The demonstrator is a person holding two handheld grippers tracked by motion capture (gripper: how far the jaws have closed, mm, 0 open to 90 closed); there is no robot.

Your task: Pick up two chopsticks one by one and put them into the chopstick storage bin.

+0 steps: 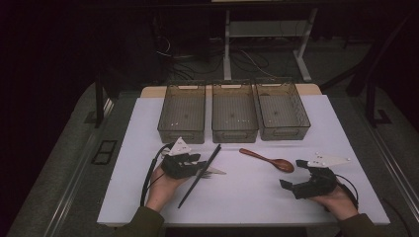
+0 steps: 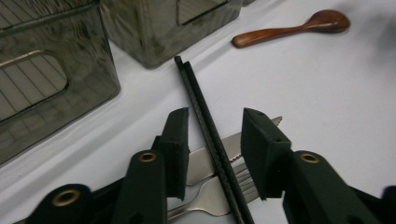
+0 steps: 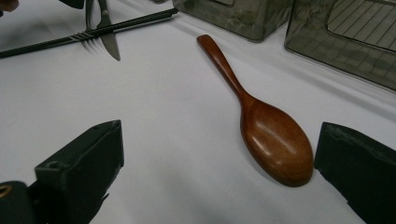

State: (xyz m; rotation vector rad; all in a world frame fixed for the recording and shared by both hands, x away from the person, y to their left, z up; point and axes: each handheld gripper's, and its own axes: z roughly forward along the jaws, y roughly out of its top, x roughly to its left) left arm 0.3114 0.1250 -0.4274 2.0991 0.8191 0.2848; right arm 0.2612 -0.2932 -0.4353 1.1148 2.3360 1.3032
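Left gripper (image 2: pixel 212 128) straddles the pair of long black chopsticks (image 2: pixel 205 121), jaws narrowed but not yet pinching, sticks lying across a steel knife (image 2: pixel 219 151) and fork (image 2: pixel 205 200) on the white table (image 2: pixel 327 93). Risk, I'd say: the pads snag cutlery too, or grab one stick and roll the other away. Right gripper (image 3: pixel 219 172) rests wide open around a brown wooden spoon (image 3: pixel 275 140); three smoky plastic bins (image 1: pixel 234 116) wait beyond.

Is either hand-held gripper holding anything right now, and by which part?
Nothing is held. The left hand-held gripper straddles the chopsticks mid-length without pressing; the right hand-held gripper is open by the spoon.
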